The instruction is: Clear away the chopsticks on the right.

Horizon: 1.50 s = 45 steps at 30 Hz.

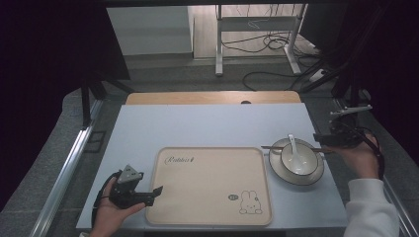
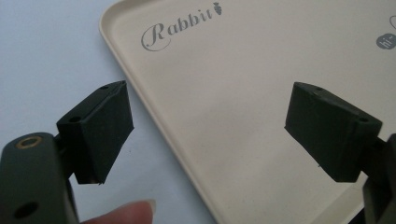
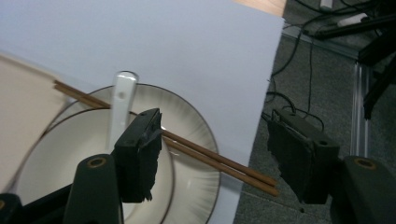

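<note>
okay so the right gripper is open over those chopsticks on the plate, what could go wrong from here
The chopsticks lie loose across the plate rim, their ends past the table edge; a nudge from the open right gripper could roll them to the floor. The spoon in the bowl sits close and could get bumped. The open left gripper straddles the tray edge and might shift it.

"Rabbit" and "hi~" on tray (image 2: 224,116)

Beige tray (image 1: 207,185), grey rabbit print lower right; white bowl (image 1: 298,159) dark-rimmed; brown chopsticks (image 3: 187,142); white spoon (image 3: 120,105); pale blue table (image 1: 207,126).
</note>
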### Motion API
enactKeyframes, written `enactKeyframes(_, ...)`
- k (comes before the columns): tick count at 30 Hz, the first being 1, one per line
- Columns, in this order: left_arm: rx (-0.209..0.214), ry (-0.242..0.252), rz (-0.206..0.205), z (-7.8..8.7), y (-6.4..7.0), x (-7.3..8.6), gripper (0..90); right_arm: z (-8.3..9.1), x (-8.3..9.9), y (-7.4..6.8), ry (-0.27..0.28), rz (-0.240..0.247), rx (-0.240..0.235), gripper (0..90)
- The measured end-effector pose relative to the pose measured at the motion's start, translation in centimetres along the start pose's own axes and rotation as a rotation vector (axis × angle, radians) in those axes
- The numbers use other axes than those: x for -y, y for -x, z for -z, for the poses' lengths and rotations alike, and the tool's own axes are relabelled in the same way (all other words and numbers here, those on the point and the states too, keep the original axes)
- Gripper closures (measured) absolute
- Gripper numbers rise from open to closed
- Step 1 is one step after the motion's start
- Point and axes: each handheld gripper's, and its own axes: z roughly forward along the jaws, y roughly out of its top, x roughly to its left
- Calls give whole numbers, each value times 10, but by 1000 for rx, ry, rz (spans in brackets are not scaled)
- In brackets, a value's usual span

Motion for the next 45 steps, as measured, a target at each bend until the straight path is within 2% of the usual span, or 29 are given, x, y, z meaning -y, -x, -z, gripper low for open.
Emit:
enactKeyframes(2, -2, 0, 5, 0, -1, 1, 155, -7, 5, 12, -28, -18, 21, 383)
enactKeyframes(3, -2, 0, 5, 0, -1, 1, 155, -7, 5, 12, -28, -18, 21, 383)
enactKeyframes(4, -2, 0, 4, 0, 0, 0, 155, -13, 8, 19, -53, -31, 31, 408)
enactKeyframes(5, -2, 0, 4, 0, 0, 0, 155, -13, 8, 19, -53, -31, 31, 408)
enactKeyframes(7, -3, -3, 2, -1, 0, 0, 155, -24, 13, 28, -91, -40, 42, 447)
enactKeyframes(10, -3, -8, 5, -3, 1, 0, 155, -36, 16, 35, -122, -55, 34, 526)
enactKeyframes(11, -3, -8, 5, -3, 1, 0, 154, -36, 16, 35, -122, -55, 34, 526)
enactKeyframes(12, -4, -12, 6, -4, 1, 0, 154, -44, 17, 38, -147, -64, 26, 589)
enactKeyframes(13, -4, -12, 6, -4, 1, 0, 154, -44, 17, 38, -147, -64, 26, 589)
enactKeyframes(15, -5, -15, 7, -5, 0, 0, 154, -53, 17, 40, -187, -58, 10, 640)
enactKeyframes(16, -7, -18, 6, -5, 0, 1, 154, -60, 17, 40, -214, -50, 10, 728)
enactKeyframes(17, -7, -18, 6, -5, 0, 1, 154, -60, 17, 40, -214, -50, 10, 728)
enactKeyframes(18, -9, -17, 7, -5, 0, 1, 154, -65, 16, 42, -228, -54, -2, 808)
enactKeyframes(19, -9, -17, 7, -5, 0, 1, 154, -65, 16, 42, -228, -54, -2, 808)
enactKeyframes(20, -10, -19, 8, -5, 0, 1, 154, -67, 15, 44, -228, -53, -3, 855)
enactKeyframes(22, -12, -20, 9, -6, 0, 2, 154, -70, 14, 44, -229, -49, -10, 884)
enactKeyframes(28, -13, -31, 4, -7, -1, 2, 154, -83, 15, 40, -250, -7, -26, 893)
enactKeyframes(34, -13, -37, -2, -8, -1, 3, 154, -92, 20, 40, -281, 6, -20, 893)
enactKeyframes(38, -14, -39, -8, -6, -2, 3, 154, -93, 24, 40, -312, 24, -11, 893)
enactKeyframes(45, -13, -39, -13, -6, -2, 3, 154, -87, 33, 39, -341, 17, -3, 893)
